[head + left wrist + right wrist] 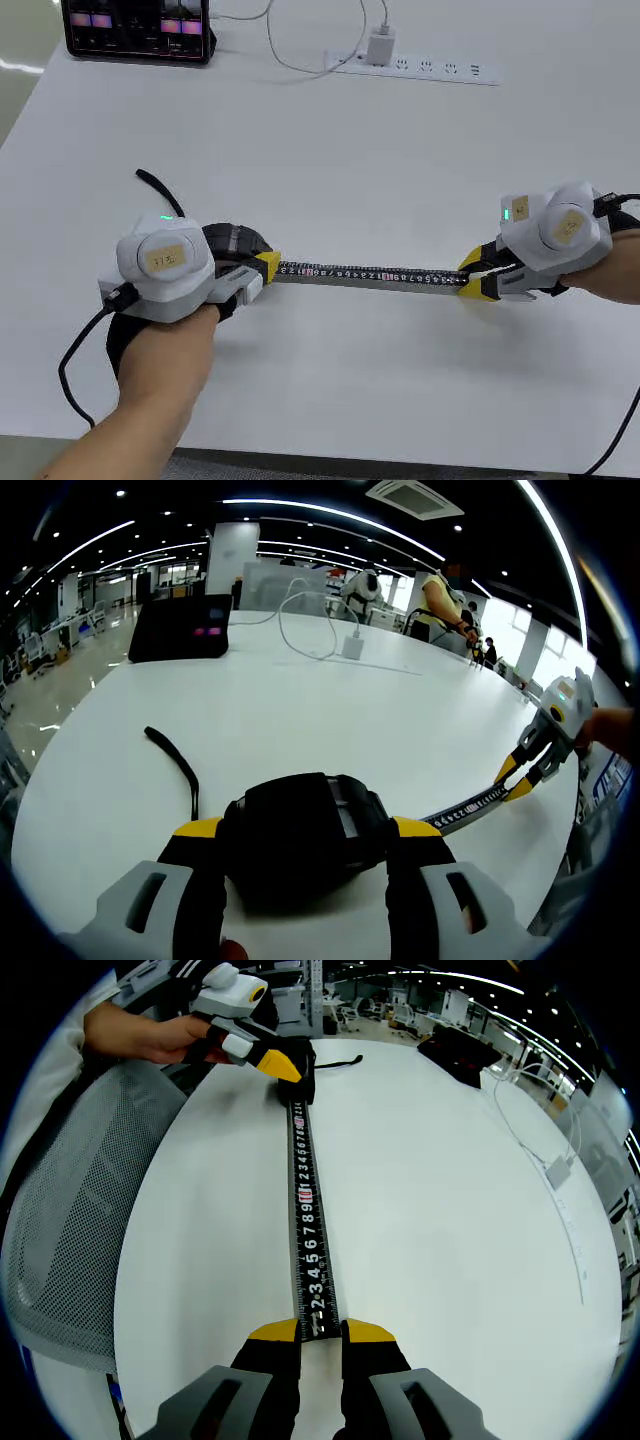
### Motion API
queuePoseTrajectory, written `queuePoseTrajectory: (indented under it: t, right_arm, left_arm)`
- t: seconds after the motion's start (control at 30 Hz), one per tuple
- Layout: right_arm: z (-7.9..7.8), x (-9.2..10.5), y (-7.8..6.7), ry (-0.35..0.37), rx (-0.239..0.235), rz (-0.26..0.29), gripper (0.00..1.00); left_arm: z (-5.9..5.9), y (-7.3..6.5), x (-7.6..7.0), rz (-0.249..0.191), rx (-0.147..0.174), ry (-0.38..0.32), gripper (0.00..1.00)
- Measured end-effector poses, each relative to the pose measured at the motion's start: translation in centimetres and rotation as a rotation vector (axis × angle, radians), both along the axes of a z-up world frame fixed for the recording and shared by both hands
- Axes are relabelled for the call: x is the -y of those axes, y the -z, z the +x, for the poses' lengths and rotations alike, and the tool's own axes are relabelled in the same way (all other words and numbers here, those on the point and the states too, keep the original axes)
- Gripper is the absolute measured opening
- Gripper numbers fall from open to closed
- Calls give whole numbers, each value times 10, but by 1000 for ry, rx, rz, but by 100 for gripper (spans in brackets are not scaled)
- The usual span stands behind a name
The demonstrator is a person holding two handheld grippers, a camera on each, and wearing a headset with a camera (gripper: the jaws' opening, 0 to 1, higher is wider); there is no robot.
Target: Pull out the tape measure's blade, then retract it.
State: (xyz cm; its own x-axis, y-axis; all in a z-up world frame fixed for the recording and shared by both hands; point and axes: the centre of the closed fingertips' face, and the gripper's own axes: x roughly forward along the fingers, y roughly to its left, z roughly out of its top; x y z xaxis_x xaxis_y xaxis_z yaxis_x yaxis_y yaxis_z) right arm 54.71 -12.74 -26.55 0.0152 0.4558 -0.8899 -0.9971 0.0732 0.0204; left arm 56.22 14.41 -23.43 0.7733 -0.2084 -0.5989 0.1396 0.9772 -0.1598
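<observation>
The black tape measure case rests on the white table, and my left gripper is shut on it from both sides. Its wrist strap trails off to the left. The numbered blade runs out straight across the table to my right gripper, which is shut on the blade's tip. In the right gripper view the case and the left gripper sit at the blade's far end. The right gripper shows at the right edge of the left gripper view.
A black device with lit pink screens stands at the table's far left. A white power strip with a charger and cable lies at the far edge. A grey mesh chair stands beside the table.
</observation>
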Motion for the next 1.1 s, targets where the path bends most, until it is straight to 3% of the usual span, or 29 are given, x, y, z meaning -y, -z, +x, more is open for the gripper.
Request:
queuePoseTrajectory:
  t: [0.77, 1.1]
  right_arm:
    - [1, 1, 0, -11, 12, -13, 10]
    - [2, -12, -3, -19, 14, 6, 10]
  left_arm:
    - [0, 3, 1, 7, -20, 4, 58]
    - [2, 3, 1, 3, -22, 4, 58]
